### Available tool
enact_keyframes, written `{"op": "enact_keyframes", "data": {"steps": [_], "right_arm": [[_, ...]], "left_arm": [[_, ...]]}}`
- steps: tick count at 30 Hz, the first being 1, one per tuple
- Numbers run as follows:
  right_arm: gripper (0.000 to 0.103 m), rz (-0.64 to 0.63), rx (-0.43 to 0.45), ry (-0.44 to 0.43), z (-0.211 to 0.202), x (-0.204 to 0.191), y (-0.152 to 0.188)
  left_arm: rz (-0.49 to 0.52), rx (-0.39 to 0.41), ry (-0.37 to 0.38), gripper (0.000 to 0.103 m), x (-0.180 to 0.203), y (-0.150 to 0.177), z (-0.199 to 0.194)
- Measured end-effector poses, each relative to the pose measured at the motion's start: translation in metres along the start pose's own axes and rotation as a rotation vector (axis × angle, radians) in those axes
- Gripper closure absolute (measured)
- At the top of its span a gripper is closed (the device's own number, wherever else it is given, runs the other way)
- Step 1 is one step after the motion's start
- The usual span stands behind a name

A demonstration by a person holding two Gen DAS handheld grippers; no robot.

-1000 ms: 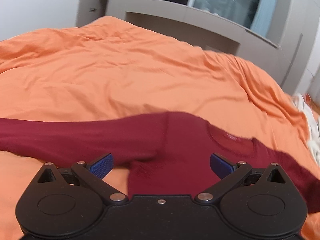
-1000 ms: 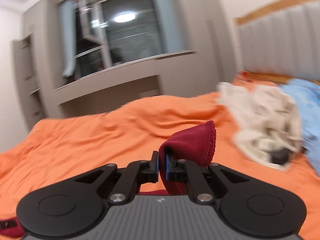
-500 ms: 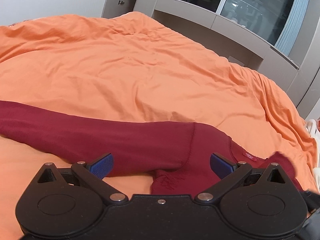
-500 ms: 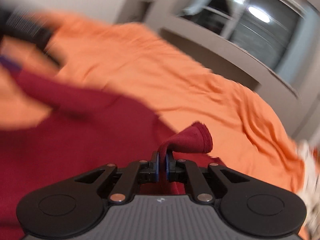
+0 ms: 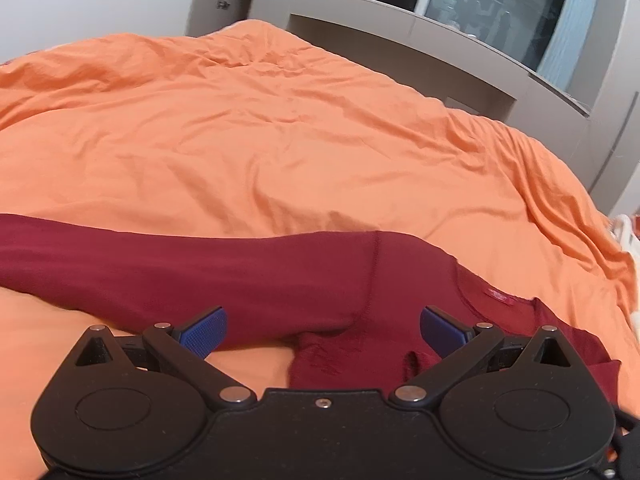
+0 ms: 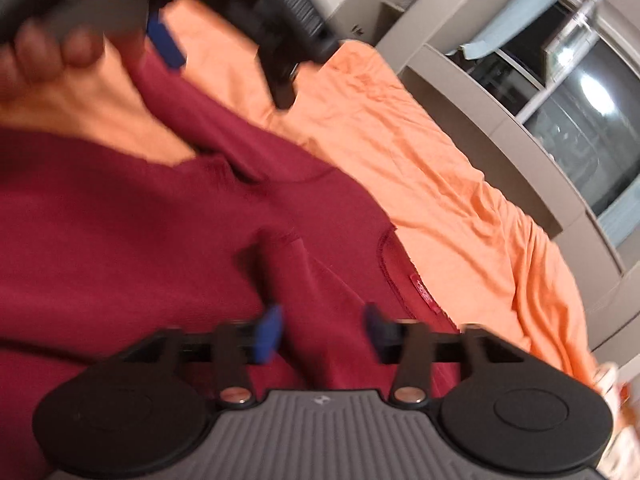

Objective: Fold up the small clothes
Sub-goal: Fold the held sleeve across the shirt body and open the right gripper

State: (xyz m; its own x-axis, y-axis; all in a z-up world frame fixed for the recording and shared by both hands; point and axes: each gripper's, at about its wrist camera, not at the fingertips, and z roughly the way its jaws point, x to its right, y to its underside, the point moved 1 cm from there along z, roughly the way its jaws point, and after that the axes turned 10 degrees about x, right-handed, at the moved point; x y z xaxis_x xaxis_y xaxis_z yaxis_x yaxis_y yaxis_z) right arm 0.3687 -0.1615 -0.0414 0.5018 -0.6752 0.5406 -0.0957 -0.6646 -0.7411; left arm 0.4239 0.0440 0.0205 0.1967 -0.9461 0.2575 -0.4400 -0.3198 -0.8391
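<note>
Left tool [image 5: 323,332] jaws wide apart, empty, hovers low above armpit seam of dark red long-sleeved knit shirt [image 5: 248,280]; probably placed to take sleeve for folding inward. Right tool [image 6: 322,330] jaws also apart, nothing clamped, over shirt body near neckline with red label [image 6: 424,294]. Shirt lies spread on orange crumpled duvet of bed [image 5: 280,128], one sleeve stretched left. Flat layout suits next fold; picture of right view blurred.

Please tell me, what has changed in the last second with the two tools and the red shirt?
The right tool has opened and let go of the sleeve it was pinching, which now lies folded over the red shirt. The left tool stayed open above the other sleeve, and the orange cover is unchanged.
</note>
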Motion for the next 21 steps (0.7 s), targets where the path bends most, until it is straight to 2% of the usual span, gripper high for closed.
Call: {"op": "enact_keyframes", "data": {"steps": [4, 6, 8, 10, 12, 14, 15, 18, 20, 21], "right_arm": [[0.014, 0.113, 0.013, 0.056, -0.04, 0.034, 0.017], [0.011, 0.164, 0.002, 0.115, -0.06, 0.052, 0.033], [0.003, 0.208, -0.023, 0.225, -0.077, 0.07, 0.054], [0.0, 0.253, -0.052, 0.367, -0.089, 0.091, 0.076], [0.0, 0.325, -0.086, 0.464, -0.099, 0.11, 0.1], [0.0, 0.435, -0.122, 0.496, -0.105, 0.127, 0.124], [0.001, 0.494, -0.14, 0.484, -0.105, 0.135, 0.134], [0.012, 0.606, -0.196, 0.405, -0.097, 0.15, 0.156], [0.026, 0.639, -0.251, 0.383, -0.086, 0.158, 0.166], [0.03, 0.658, -0.263, 0.371, -0.082, 0.16, 0.171]], "left_arm": [[0.032, -0.018, 0.062, 0.0, 0.013, 0.008, 0.005], [0.051, -0.038, 0.095, 0.0, 0.02, 0.013, 0.009], [0.07, -0.064, 0.119, 0.0, 0.028, 0.021, 0.015], [0.094, -0.085, 0.114, 0.0, 0.036, 0.029, 0.021], [0.127, -0.099, 0.101, 0.0, 0.043, 0.037, 0.026], [0.163, -0.109, 0.098, 0.0, 0.048, 0.044, 0.03], [0.181, -0.11, 0.095, 0.0, 0.051, 0.047, 0.031], [0.225, -0.116, 0.071, 0.0, 0.054, 0.055, 0.036], [0.253, -0.134, 0.043, 0.0, 0.056, 0.06, 0.042], [0.262, -0.149, 0.027, 0.0, 0.056, 0.062, 0.045]]}}
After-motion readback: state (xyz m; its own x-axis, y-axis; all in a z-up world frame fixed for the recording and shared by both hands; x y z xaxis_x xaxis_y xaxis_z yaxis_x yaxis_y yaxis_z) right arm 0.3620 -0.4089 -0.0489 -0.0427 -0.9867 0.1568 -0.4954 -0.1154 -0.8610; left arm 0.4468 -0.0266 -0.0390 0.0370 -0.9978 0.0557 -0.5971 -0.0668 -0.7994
